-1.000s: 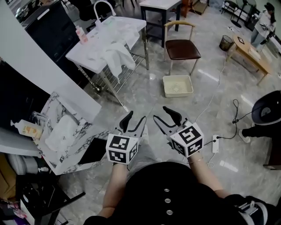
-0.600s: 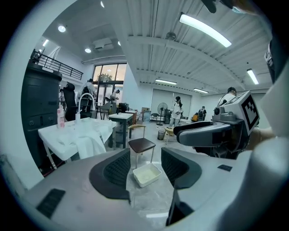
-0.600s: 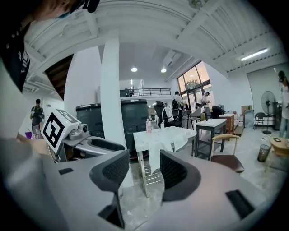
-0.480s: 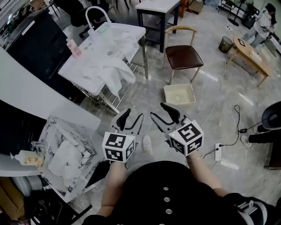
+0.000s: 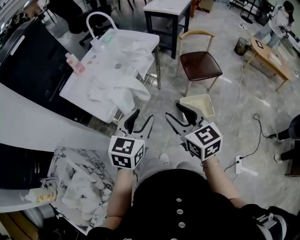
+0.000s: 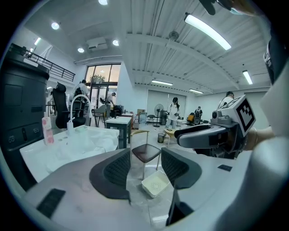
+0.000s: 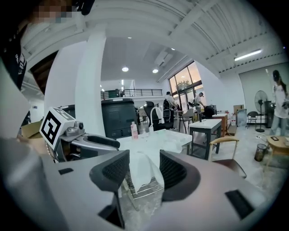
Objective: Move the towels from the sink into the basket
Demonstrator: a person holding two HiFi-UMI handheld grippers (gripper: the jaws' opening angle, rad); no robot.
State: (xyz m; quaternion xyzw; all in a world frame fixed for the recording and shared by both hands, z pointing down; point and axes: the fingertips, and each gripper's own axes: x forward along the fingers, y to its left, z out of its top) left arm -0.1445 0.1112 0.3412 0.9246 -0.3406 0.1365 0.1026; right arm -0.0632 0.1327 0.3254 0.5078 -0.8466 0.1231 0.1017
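Observation:
White towels (image 5: 123, 60) lie crumpled in the white sink stand (image 5: 82, 86) at upper left, and one towel (image 5: 127, 96) hangs over its near edge. The same hanging towel (image 7: 142, 173) shows between the jaws in the right gripper view, still far off. A cream basket (image 5: 200, 103) stands on the floor, partly hidden behind my right gripper (image 5: 179, 115). My left gripper (image 5: 140, 123) is held beside it, short of the sink. Both stand open with nothing between their fingers. The left gripper view looks past the jaws at the basket (image 6: 155, 184).
A wooden chair (image 5: 199, 63) with a brown seat stands just behind the basket, and a dark-legged table (image 5: 169, 8) beyond it. A pink bottle (image 5: 75, 63) and a curved faucet (image 5: 100, 21) are on the sink. A marble-patterned box (image 5: 86, 171) with cloths sits lower left. A power strip (image 5: 239, 164) lies right.
The sink stand and basket have drawn nearer and slid down in the head view as the person walked toward them. Both grippers travelled along, still open and empty.

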